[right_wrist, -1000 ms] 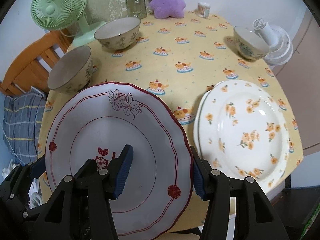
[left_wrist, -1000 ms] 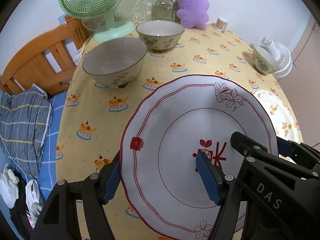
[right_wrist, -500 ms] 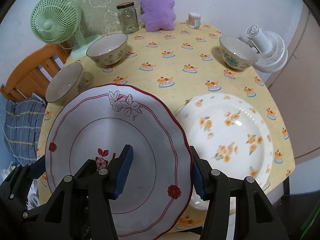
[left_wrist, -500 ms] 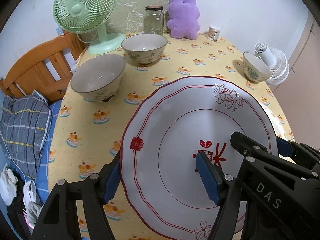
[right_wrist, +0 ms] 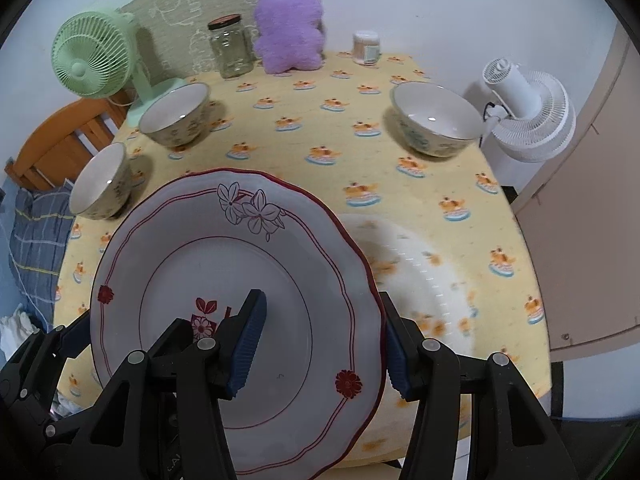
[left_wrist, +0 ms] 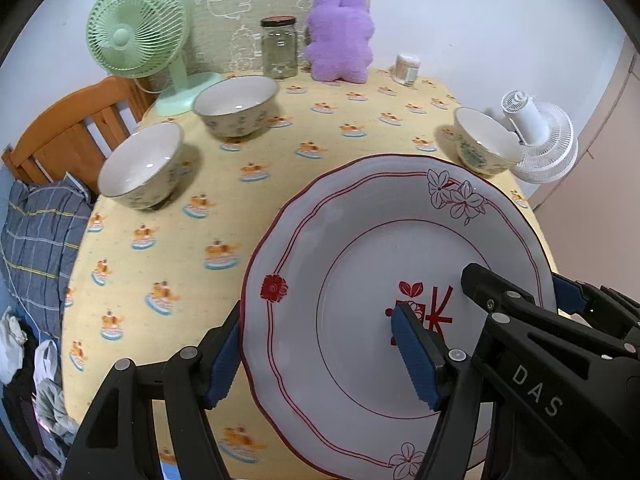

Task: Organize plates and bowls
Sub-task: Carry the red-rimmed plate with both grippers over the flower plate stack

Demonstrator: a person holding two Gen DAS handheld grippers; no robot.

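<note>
Both grippers hold one white plate with red trim above the table. My left gripper is shut on its left rim. My right gripper is shut on its right rim, and the plate shows there too. A white plate with orange flowers lies on the yellow tablecloth below and to the right, blurred. Two floral bowls stand at the left. A third bowl stands at the right.
At the back stand a green fan, a glass jar, a purple plush toy and a small container. A white fan is off the right edge. A wooden chair with cloth is at the left.
Both grippers have lifted the red-trimmed plate higher and pulled back, so more of the table shows. The plate has moved over the flowered plate's left side.
</note>
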